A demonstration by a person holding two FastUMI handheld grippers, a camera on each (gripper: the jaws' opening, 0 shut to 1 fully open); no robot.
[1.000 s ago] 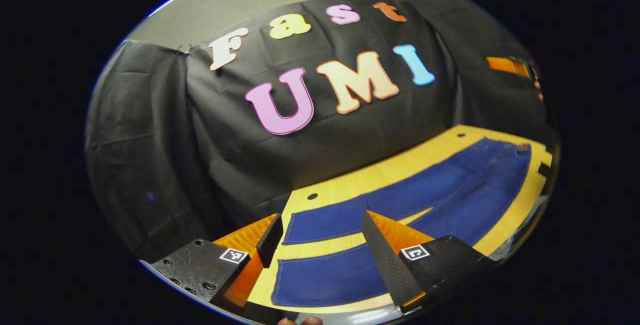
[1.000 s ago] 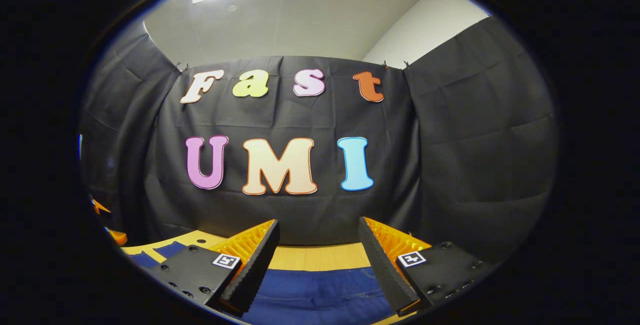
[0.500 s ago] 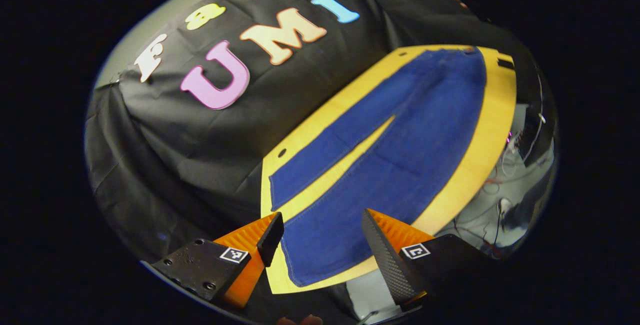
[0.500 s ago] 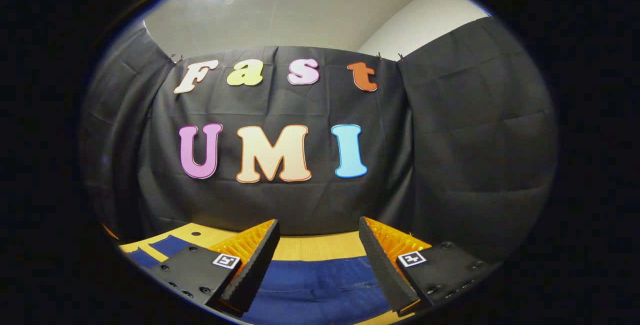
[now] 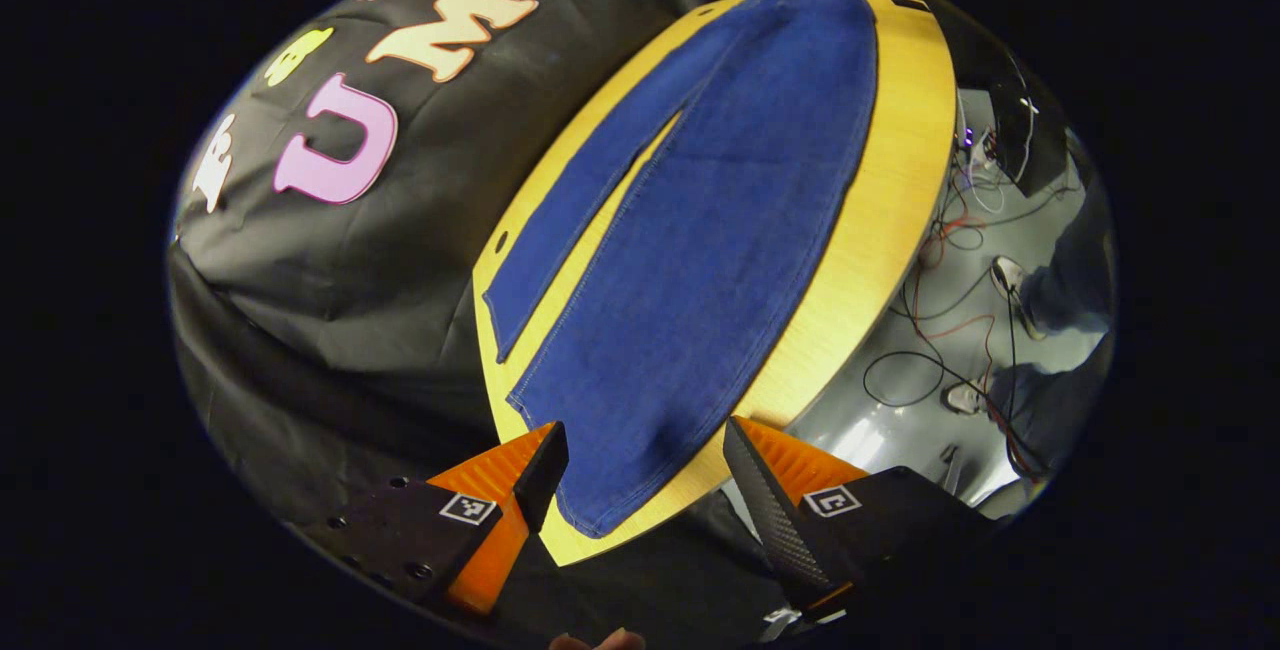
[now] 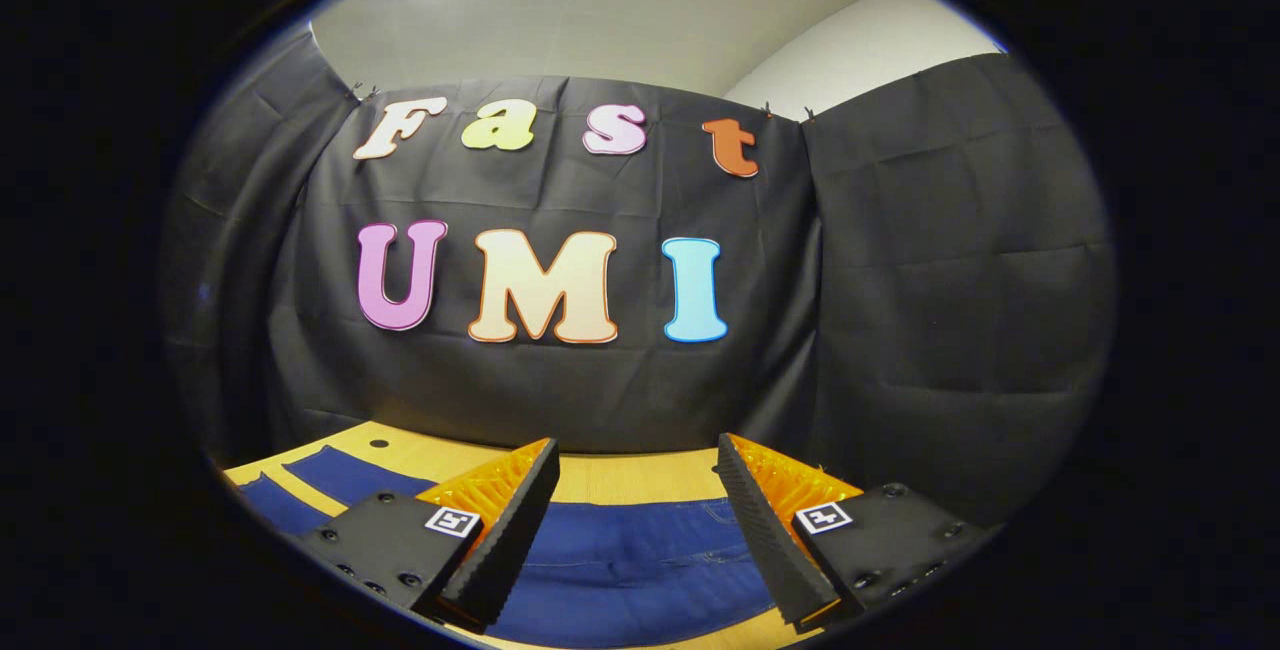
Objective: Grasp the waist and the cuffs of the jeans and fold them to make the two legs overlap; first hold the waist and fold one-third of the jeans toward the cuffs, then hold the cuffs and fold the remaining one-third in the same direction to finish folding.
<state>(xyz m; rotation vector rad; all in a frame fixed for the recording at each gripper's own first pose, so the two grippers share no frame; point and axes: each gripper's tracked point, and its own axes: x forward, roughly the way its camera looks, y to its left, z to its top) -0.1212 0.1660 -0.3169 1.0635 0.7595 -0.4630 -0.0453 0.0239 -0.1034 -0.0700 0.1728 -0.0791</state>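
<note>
Blue jeans (image 5: 700,230) lie flat on a yellow wooden table (image 5: 880,230), legs spread apart and cuffs toward the near end. My left gripper (image 5: 640,490) is open above the near leg's cuff (image 5: 600,490), not touching it. In the right gripper view, the jeans' waist part (image 6: 630,570) lies just beyond and below the right gripper (image 6: 635,520), which stands open with nothing between its fingers. The far leg (image 5: 570,210) lies beside the table's far edge.
The black cloth wall (image 6: 900,330) hangs close behind the table. Beside the table's right edge in the left gripper view, the grey floor (image 5: 960,350) carries loose cables (image 5: 950,230) and a person's shoe (image 5: 1010,275). A small hole (image 5: 501,241) marks the table's corner.
My left gripper has swung and tilted down over the near leg's cuff, so the table now runs up the view. The right gripper has dipped slightly, showing more of the jeans.
</note>
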